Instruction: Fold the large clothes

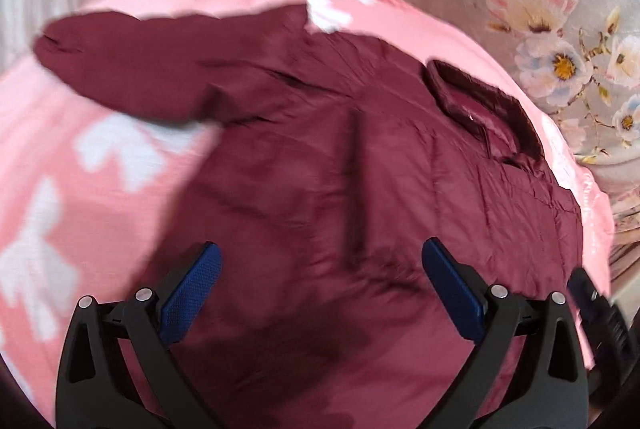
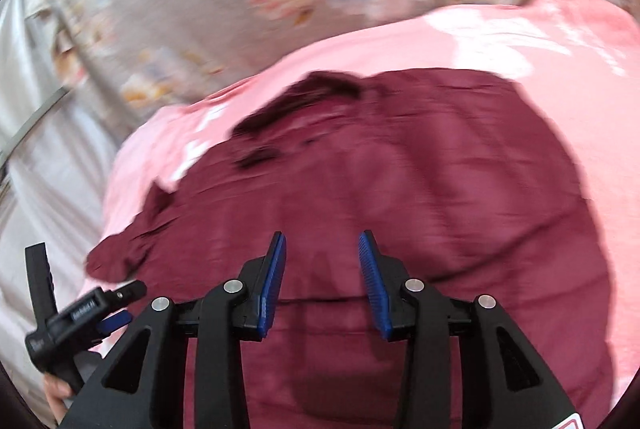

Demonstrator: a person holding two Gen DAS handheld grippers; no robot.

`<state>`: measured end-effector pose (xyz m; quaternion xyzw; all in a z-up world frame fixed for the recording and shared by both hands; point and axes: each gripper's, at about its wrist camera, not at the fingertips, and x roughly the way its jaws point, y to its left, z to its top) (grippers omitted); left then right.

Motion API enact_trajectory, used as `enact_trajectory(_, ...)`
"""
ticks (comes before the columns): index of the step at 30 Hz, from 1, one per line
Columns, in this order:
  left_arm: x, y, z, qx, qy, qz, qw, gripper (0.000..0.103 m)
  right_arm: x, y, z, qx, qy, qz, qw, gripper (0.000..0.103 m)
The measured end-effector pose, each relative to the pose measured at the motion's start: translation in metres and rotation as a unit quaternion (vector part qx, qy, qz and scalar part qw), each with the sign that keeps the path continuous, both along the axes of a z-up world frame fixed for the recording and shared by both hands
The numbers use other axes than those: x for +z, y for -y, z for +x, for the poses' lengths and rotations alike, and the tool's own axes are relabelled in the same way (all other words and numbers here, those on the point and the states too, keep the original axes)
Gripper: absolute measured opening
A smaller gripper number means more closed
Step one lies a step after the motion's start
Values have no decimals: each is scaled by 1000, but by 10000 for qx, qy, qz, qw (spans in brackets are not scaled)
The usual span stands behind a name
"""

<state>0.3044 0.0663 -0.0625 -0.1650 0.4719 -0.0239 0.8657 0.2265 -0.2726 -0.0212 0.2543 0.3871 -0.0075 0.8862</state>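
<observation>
Jacket (image 1: 360, 169), maroon, lies spread flat on a pink blanket (image 1: 100, 169) on top of a floral bedsheet (image 1: 560, 61). Looks like a thin quilted or padded shell: light, soft, floppy, likely a bit slick, so it will sag and slide when lifted instead of holding a crease. Not fragile. One sleeve (image 1: 132, 69) sticks out to the side in the left wrist view, and the dark collar (image 1: 480, 101) sits toward the sheet side. In the right wrist view a crumpled cuff or sleeve end (image 2: 120, 253) lies at the blanket edge; blur makes it hard to say which.

Best holds, judging from the layout: pinch a doubled edge, such as the sleeve cuff, shoulder seam or hem corner, not the flat middle, where the pads would only skid on the fabric.

Left gripper (image 1: 320, 281) has its jaws spread wide with nothing between them, hovering above the jacket body; sleeve well off to its left, collar ahead and to the right. Right gripper (image 2: 322, 277) is parted more narrowly, also empty, over the body panel with the collar (image 2: 304, 97) ahead of it. Cannot tell if either set of pads touches cloth; they appear just above it. Both views are motion-blurred.
</observation>
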Motion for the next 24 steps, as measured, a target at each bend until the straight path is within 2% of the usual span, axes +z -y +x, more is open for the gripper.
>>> enact_trajectory(1,-4,5,6,-55,-103,-87,9999,92,-3,8,-4,-126,-47,-76,9999,38)
enact_trajectory(3,-9,14,13,-26,-173,-45,9998,68,-8,25,-11,-389,-139,-159,9990,38)
enact_trajectory(4,-7,16,15,33,-119,65,9999,61,-12,35,-16,-553,-204,-182,9981,38)
enact_trajectory(5,-6,17,15,52,-87,100,9999,47,-15,44,-19,-677,-255,-193,9972,38)
enact_trajectory(6,-3,17,15,32,-27,81,10000,15,-18,50,-21,-784,-314,-187,9963,38)
enact_trajectory(7,-2,16,17,-35,-13,-3,10000,0,-21,55,-22,-871,-375,-163,9954,39)
enact_trajectory(9,2,11,21,-77,-15,-142,9999,0,-31,72,-27,-1133,-510,15,9922,39)
enact_trajectory(12,14,7,22,-40,230,104,9997,0,-41,90,-26,-1377,-522,339,9885,39)
enact_trajectory(16,21,3,22,6,367,240,9990,0,-46,107,-15,-1618,-501,631,9835,39)
enact_trajectory(18,19,3,22,57,393,379,9985,0,-47,110,-10,-1678,-469,739,9819,29)
enact_trajectory(19,17,2,20,104,407,465,9980,0,-45,110,-11,-1702,-385,724,9820,8)
enact_trajectory(20,14,1,18,149,416,562,9974,0,-41,110,-11,-1702,-325,670,9826,2)
enact_trajectory(22,7,-2,14,185,384,610,9972,0,-30,104,-15,-1670,-64,430,9850,2)
enact_trajectory(24,-5,-4,13,169,293,628,9975,0,-26,97,-16,-1629,-30,112,9866,1)
